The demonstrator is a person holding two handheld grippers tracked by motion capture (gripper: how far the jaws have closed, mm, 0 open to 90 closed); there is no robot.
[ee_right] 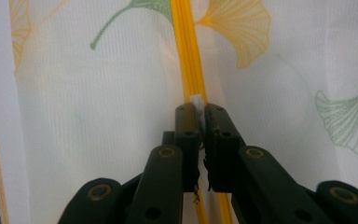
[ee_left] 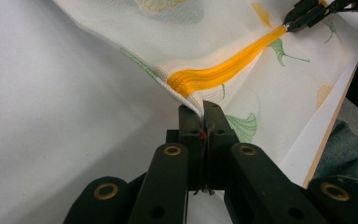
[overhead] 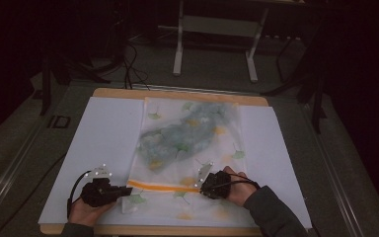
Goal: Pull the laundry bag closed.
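Here, in the high view, a mesh laundry bag printed with ginkgo leaves lies mid-frame on white paper, its orange zipper running across the lower part between both grippers. In the left gripper view, the left gripper is clamped on the bag's edge at the zipper's end, centre frame. In the right gripper view, the right gripper pinches the white zipper pull. To zip cleanly, anchor the left end taut and draw the pull straight along the track.

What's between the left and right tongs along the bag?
The orange zipper of the white ginkgo-print mesh bag runs between left tongs and right tongs, in the high view.
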